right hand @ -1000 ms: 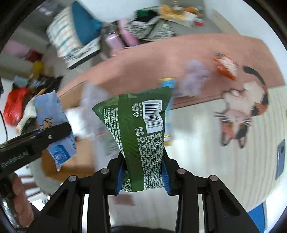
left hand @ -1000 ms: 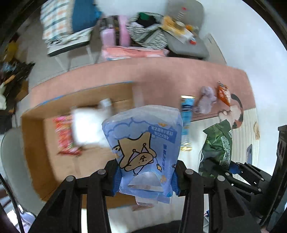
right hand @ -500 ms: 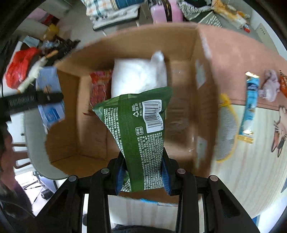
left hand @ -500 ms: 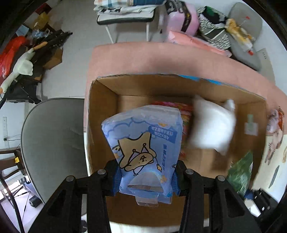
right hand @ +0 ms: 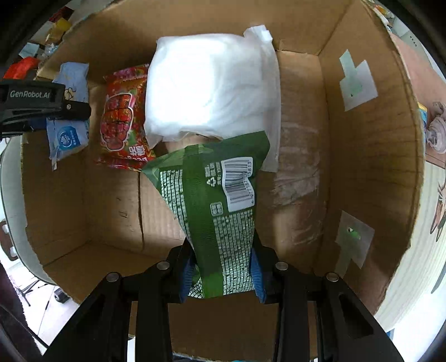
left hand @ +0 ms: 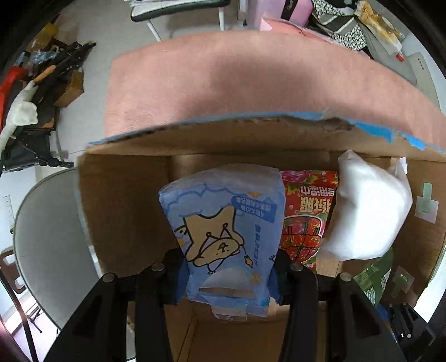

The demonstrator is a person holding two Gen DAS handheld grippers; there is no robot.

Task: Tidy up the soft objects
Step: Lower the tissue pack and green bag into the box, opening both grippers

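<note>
My left gripper (left hand: 227,274) is shut on a blue tissue pack (left hand: 225,231) with a cartoon bear, held inside the cardboard box (left hand: 125,211) near its left wall. It also shows in the right wrist view (right hand: 68,122). My right gripper (right hand: 223,274) is shut on a green packet (right hand: 220,206) with a barcode, held inside the same box (right hand: 370,172). On the box floor lie a red tissue pack (left hand: 305,217) (right hand: 122,117) and a white soft bag (left hand: 365,211) (right hand: 211,86), side by side.
The box stands on a pink rug (left hand: 237,80). A grey chair (left hand: 47,245) is at the left. A grey plush (right hand: 434,131) lies on the rug outside the box at the right. Clutter and chairs (left hand: 348,19) stand beyond the rug.
Both grippers have swung from over the rug to the box and lowered into it, each still holding its packet. The box interior now fills both views.
</note>
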